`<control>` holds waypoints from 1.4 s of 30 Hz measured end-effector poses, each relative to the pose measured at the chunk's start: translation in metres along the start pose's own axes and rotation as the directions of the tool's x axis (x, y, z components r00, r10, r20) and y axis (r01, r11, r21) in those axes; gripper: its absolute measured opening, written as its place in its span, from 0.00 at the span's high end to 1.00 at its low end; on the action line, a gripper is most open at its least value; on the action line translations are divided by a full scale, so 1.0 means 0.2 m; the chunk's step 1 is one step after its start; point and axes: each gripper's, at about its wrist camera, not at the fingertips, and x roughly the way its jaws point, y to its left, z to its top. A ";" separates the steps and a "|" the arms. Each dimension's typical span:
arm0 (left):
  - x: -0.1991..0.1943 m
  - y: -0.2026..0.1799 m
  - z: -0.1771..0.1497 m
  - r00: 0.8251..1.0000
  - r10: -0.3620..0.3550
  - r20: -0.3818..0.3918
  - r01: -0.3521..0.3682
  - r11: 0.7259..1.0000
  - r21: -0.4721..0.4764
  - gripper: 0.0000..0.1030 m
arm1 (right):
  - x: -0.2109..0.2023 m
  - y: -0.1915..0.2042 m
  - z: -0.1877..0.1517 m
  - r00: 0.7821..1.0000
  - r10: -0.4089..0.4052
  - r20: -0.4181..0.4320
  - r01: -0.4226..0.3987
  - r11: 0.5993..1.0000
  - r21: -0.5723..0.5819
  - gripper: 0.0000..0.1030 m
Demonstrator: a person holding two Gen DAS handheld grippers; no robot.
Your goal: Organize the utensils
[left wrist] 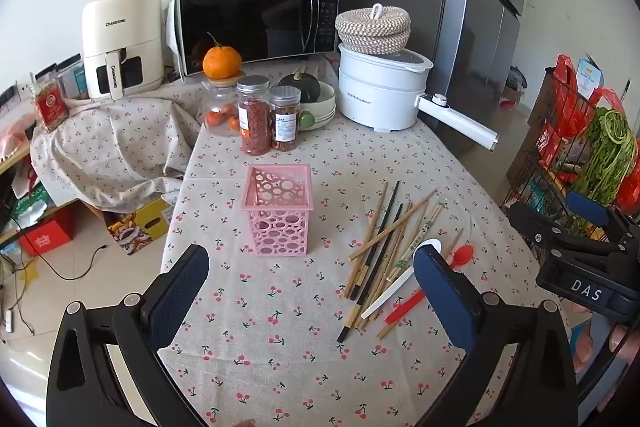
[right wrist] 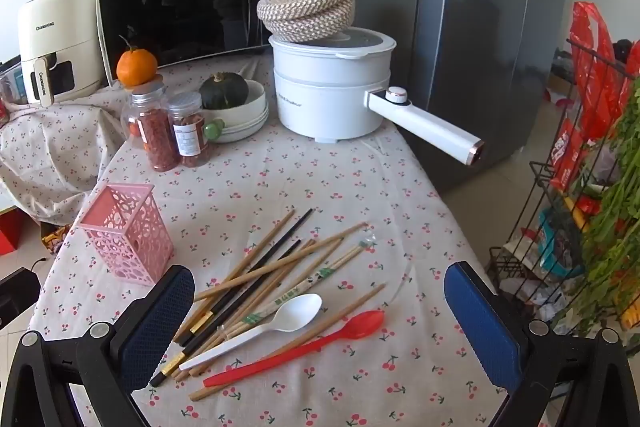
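A pink perforated utensil holder (left wrist: 277, 211) stands upright and empty on the cherry-print tablecloth; it also shows in the right wrist view (right wrist: 127, 233). To its right lies a loose pile of wooden and black chopsticks (left wrist: 386, 247) (right wrist: 264, 277), with a white spoon (left wrist: 400, 285) (right wrist: 264, 327) and a red spoon (left wrist: 462, 254) (right wrist: 308, 343) on top. My left gripper (left wrist: 312, 291) is open and empty, above the cloth in front of the holder. My right gripper (right wrist: 320, 311) is open and empty, hovering over the pile; it shows at the right edge of the left wrist view (left wrist: 592, 227).
At the back stand two spice jars (left wrist: 267, 117), a glass jar with an orange (left wrist: 222, 62) on top, a bowl with a green squash (left wrist: 316, 99), a white electric pot (left wrist: 380, 91) with a long handle, a microwave (left wrist: 256, 23) and an air fryer (left wrist: 122, 41). A wire rack (right wrist: 580, 195) stands right of the table.
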 end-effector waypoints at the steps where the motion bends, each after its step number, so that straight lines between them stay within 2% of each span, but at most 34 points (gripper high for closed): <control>1: 0.00 0.00 0.00 1.000 0.001 -0.002 -0.001 1.000 0.003 0.00 | 0.00 0.00 0.00 1.000 0.005 -0.005 -0.005 1.000 0.008 0.00; 32: 0.02 -0.01 0.04 1.000 0.001 -0.013 -0.001 1.000 0.023 0.00 | 0.02 0.00 -0.01 1.000 0.016 -0.023 -0.016 1.000 0.019 0.00; 42: 0.01 -0.03 0.00 1.000 0.008 -0.010 -0.007 1.000 0.019 0.00 | 0.03 0.01 -0.02 0.999 0.019 -0.026 -0.018 1.000 0.022 0.00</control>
